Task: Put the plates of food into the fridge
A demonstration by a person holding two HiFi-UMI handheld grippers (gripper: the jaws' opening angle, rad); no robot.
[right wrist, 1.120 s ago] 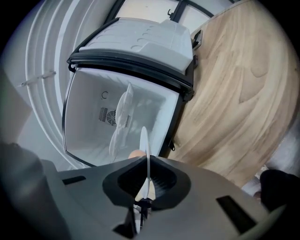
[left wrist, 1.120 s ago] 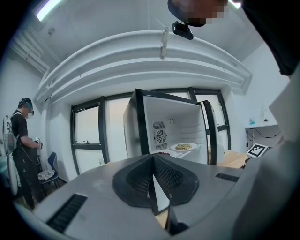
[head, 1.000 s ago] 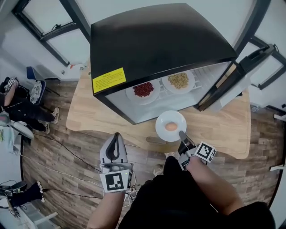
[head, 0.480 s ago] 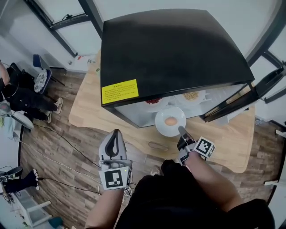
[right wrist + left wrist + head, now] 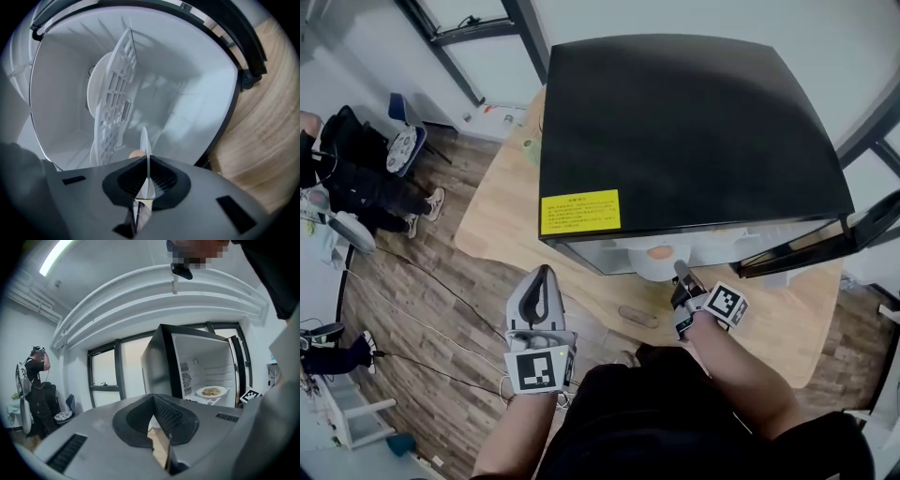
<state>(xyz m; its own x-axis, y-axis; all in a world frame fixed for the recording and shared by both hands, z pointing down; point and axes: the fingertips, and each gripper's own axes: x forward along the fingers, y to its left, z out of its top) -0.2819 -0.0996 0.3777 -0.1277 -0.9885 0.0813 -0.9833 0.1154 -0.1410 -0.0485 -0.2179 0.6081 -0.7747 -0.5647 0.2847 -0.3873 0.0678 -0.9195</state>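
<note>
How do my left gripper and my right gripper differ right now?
The left gripper is shut on nothing; the right gripper is shut on the rim of a white round plate. The left gripper hangs back from the black mini fridge; the right gripper is at its open front. Both are shut.

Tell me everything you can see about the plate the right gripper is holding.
The plate is round, white and ceramic-looking, with one pale orange piece of food on it. The right gripper is shut on its near rim, holding it face up. It is halfway inside the open fridge, its far part hidden under the fridge's black top.
</note>
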